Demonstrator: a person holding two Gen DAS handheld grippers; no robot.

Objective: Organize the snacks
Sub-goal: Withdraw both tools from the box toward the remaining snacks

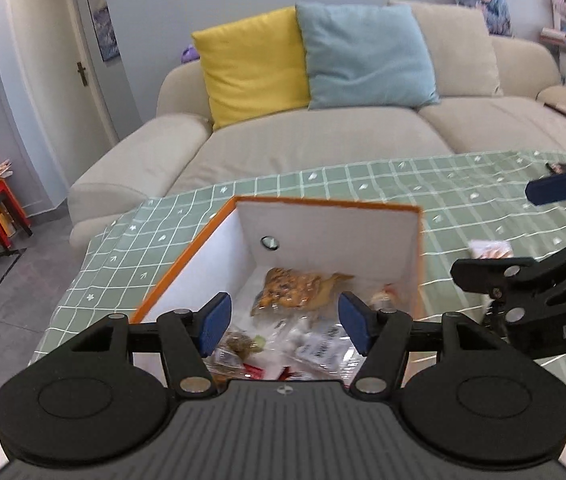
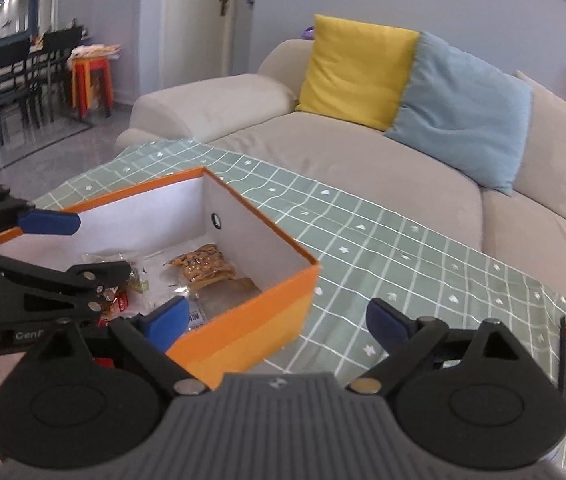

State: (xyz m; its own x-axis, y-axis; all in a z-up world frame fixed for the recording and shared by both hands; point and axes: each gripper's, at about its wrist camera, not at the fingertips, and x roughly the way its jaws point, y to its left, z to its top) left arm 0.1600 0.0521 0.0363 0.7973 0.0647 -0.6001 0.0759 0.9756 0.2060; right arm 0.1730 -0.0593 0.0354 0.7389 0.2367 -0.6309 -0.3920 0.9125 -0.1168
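1. Nearest the left wrist camera, the left claw hangs over the open top of the box, its blue pads apart at a medium width and holding nothing.
2. Nearest the right wrist camera, the right claw is spread wide and empty, one pad over the box's near corner, the other over the green checked cloth on the counter.
3. The box is orange outside and white inside, lidless, and sits on the counter in front of a beige sofa.
4. Inside the box lie the snacks: a clear packet of golden fried pieces towards the far wall, and a jumble of small wrapped sweets nearer.
5. One small packet lies loose on the counter, right of the box.
6. These packets look light, soft and crinkly; the film is probably slippery and the contents may crush.
7. Best hold, likely: pinch a flat sealed edge of the loose packet, gently.
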